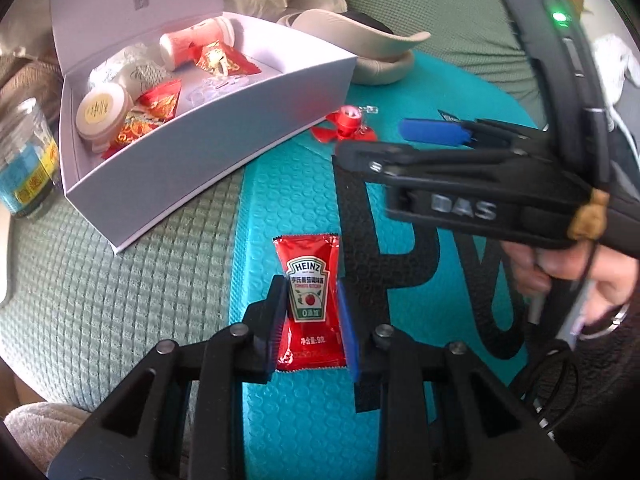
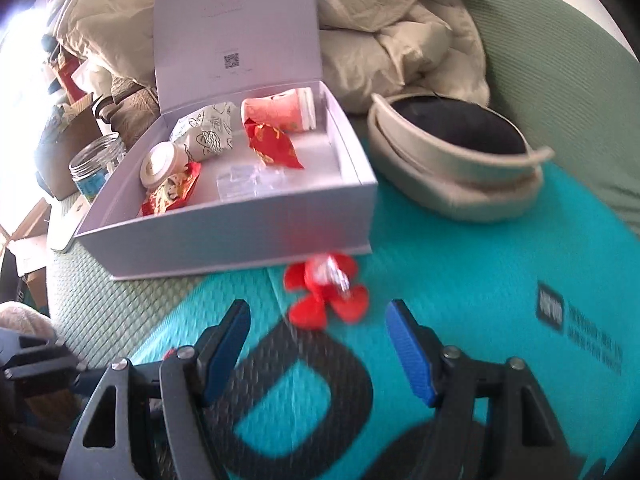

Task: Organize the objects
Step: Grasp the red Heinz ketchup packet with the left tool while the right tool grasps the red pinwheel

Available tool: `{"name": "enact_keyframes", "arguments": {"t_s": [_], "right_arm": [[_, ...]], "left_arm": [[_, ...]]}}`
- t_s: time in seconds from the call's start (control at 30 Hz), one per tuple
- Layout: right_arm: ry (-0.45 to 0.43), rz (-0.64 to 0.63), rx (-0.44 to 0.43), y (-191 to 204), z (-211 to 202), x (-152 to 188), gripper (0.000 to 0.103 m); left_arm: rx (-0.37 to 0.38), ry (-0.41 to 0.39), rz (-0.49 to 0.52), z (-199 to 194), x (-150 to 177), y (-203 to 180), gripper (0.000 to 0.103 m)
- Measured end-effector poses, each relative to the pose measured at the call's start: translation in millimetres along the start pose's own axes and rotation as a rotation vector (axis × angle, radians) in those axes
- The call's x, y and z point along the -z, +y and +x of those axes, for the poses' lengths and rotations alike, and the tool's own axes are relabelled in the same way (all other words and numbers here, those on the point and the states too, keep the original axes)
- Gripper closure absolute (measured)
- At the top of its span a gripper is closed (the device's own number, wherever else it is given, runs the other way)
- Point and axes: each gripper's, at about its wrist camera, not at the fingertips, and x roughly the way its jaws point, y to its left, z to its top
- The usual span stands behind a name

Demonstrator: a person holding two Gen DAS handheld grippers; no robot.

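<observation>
A red Heinz ketchup sachet (image 1: 310, 304) lies on the teal bubble mailer (image 1: 280, 208). My left gripper (image 1: 310, 320) has closed its fingers against both sides of the sachet. A red flower-shaped trinket (image 2: 326, 294) lies on the mailer just in front of the white open box (image 2: 224, 240); it also shows in the left wrist view (image 1: 346, 124). My right gripper (image 2: 318, 344) is open and empty, its fingers a little short of the trinket. In the left wrist view the right gripper (image 1: 420, 140) hovers at the right.
The box (image 1: 208, 160) holds red snack packets, a small round jar, a pink cup and a patterned pouch. A beige hat (image 2: 452, 160) sits right of the box, a glass jar (image 1: 24, 160) to its left. Bedding is piled behind.
</observation>
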Motion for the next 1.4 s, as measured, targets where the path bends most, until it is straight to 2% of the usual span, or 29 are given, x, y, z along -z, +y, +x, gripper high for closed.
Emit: {"name": "enact_keyframes", "arguments": {"t_s": [0.1, 0.17, 0.27, 0.3, 0.33, 0.37, 0.47, 0.6, 0.87, 1.1, 1.13, 1.2, 1.23, 1.27, 1.33, 1.4], "right_arm": [[-0.013, 0.002, -0.003, 1.4, 7.9, -8.4, 0.037], [0.008, 0.005, 0.002, 0.5, 13.6, -10.7, 0.05], [0.041, 0.024, 0.01, -2.8, 21.1, -8.1, 0.061], [0.025, 0.028, -0.003, -3.1, 17.0, -6.3, 0.068], [0.022, 0.024, -0.004, -2.9, 14.5, -5.5, 0.081], [0.028, 0.017, -0.001, -2.7, 12.9, -4.2, 0.083], [0.047, 0.007, 0.02, -3.1, 6.0, 4.7, 0.083], [0.079, 0.027, -0.002, -8.5, -9.9, 25.8, 0.083], [0.128, 0.064, -0.003, -11.8, -48.1, 68.6, 0.083], [0.159, 0.012, -0.034, 5.7, -72.6, 95.0, 0.083], [0.153, 0.02, -0.028, 7.0, -74.3, 97.7, 0.081], [0.132, 0.065, 0.014, 5.2, -76.8, 103.3, 0.065], [0.119, 0.094, 0.014, 3.6, -78.0, 105.7, 0.052], [0.101, 0.134, -0.001, 1.2, -79.7, 109.1, 0.047], [0.083, 0.177, -0.01, -0.4, -79.9, 113.6, 0.041], [0.067, 0.183, 0.005, -0.5, -79.6, 117.5, 0.04]], "left_arm": [[0.012, -0.007, -0.041, 0.4, -3.1, 7.9, 0.079], [0.027, -0.013, -0.07, 0.8, -5.0, 13.8, 0.079], [0.027, -0.022, -0.086, 2.0, -6.5, 16.9, 0.079], [0.018, -0.025, -0.081, 2.3, -6.8, 16.0, 0.079], [0.006, -0.029, -0.071, 2.8, -6.7, 14.2, 0.079], [-0.001, -0.031, -0.063, 2.8, -6.4, 12.7, 0.079], [-0.023, -0.037, -0.041, 3.0, -5.2, 8.3, 0.079], [-0.046, -0.04, -0.021, 3.2, -3.1, 3.6, 0.079], [-0.035, -0.039, -0.008, 2.0, 0.8, 1.4, 0.079], [-0.017, -0.024, 0.151, -1.9, 17.0, -29.5, 0.079], [-0.015, -0.022, 0.158, -1.5, 17.7, -30.9, 0.079], [-0.01, -0.021, 0.148, -0.6, 16.7, -29.5, 0.079], [-0.002, -0.02, 0.14, 0.6, 13.7, -27.8, 0.077], [0.002, -0.02, 0.136, -0.8, 16.4, -28.1, 0.077], [-0.001, -0.022, 0.14, -2.1, 18.5, -29.4, 0.077], [-0.009, -0.023, 0.151, -3.0, 20.8, -33.8, 0.076]]}}
